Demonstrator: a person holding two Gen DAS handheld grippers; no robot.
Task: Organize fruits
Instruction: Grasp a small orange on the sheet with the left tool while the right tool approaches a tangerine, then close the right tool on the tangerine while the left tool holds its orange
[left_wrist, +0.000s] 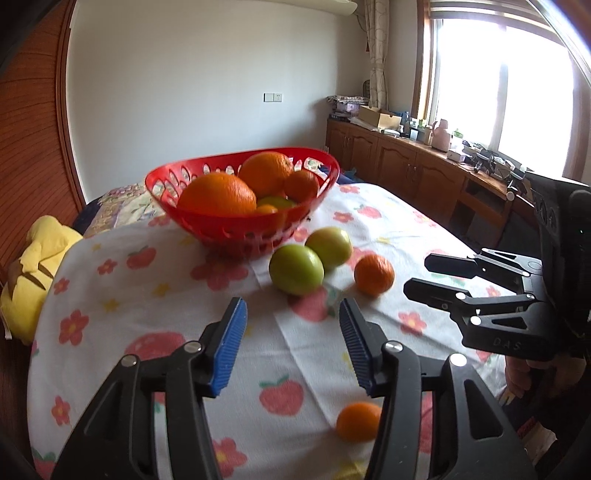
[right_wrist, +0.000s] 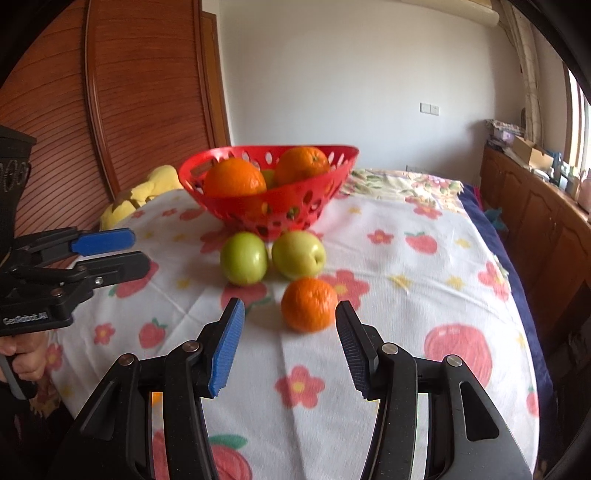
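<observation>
Down at the bottom of both wrist views the fingers are spread with nothing between them, so neither tool is carrying anything. Looks like the reach-for-fruit step: the left gripper (left_wrist: 293, 326) lines up on the nearer green apple (left_wrist: 296, 269), and the right gripper (right_wrist: 290, 330) sits just short of a small orange (right_wrist: 309, 309) at mid-frame. A second green apple (right_wrist: 299, 254) is just beside the first, both in front of the red basket (right_wrist: 236, 206), which already has oranges in it. One more little orange (left_wrist: 357, 426) sits low in the left view. My guess for next: ease forward until the fruit's between the pads, then squeeze gently, since round stuff rolls on the tablecloth (right_wrist: 406, 314).
</observation>
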